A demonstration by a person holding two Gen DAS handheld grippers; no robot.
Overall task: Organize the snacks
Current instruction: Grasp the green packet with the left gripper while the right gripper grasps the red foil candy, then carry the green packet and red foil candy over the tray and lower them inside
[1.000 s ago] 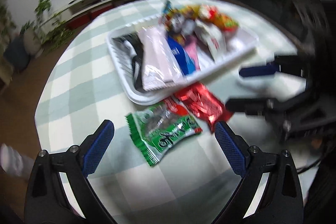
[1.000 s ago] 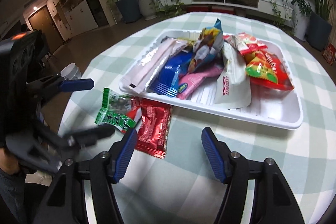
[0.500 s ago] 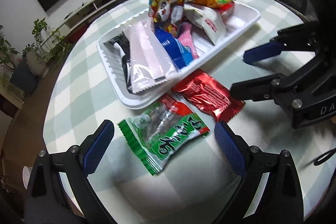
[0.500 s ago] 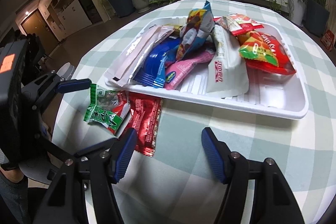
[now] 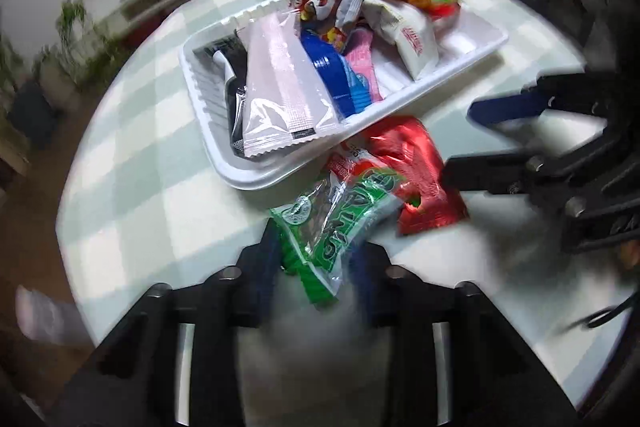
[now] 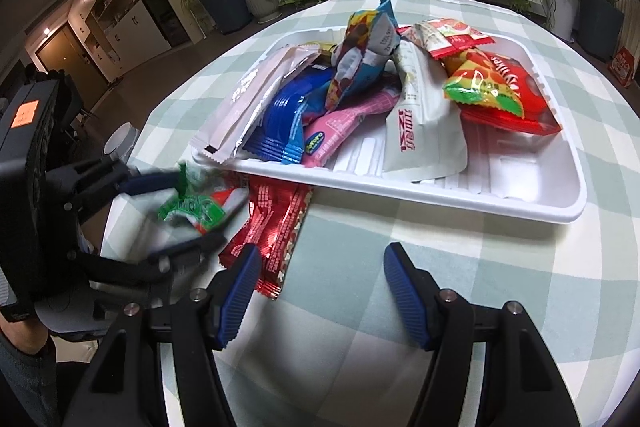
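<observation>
Green foil crumples at the bottom centre of the left wrist view — the green snack packet (image 5: 340, 223) sits between the left gripper (image 5: 318, 259) jaws, which are closing on it, its near end bunched between the blue pads. In the right wrist view the same packet (image 6: 192, 205) shows blurred at the left edge, pinched between those jaws. Just beside it, toward the frame's centre, the red snack packet (image 6: 272, 227) lies flat on the checked desk (image 6: 440, 307), its far end tucked against the rim of the white tray (image 6: 460, 195). The tray fills the upper middle and holds a heap of wrapped snacks. The right gripper (image 6: 320, 283) hangs at the bottom centre with its jaws about half open and nothing between them — its left pad is near the red packet's near corner.
</observation>
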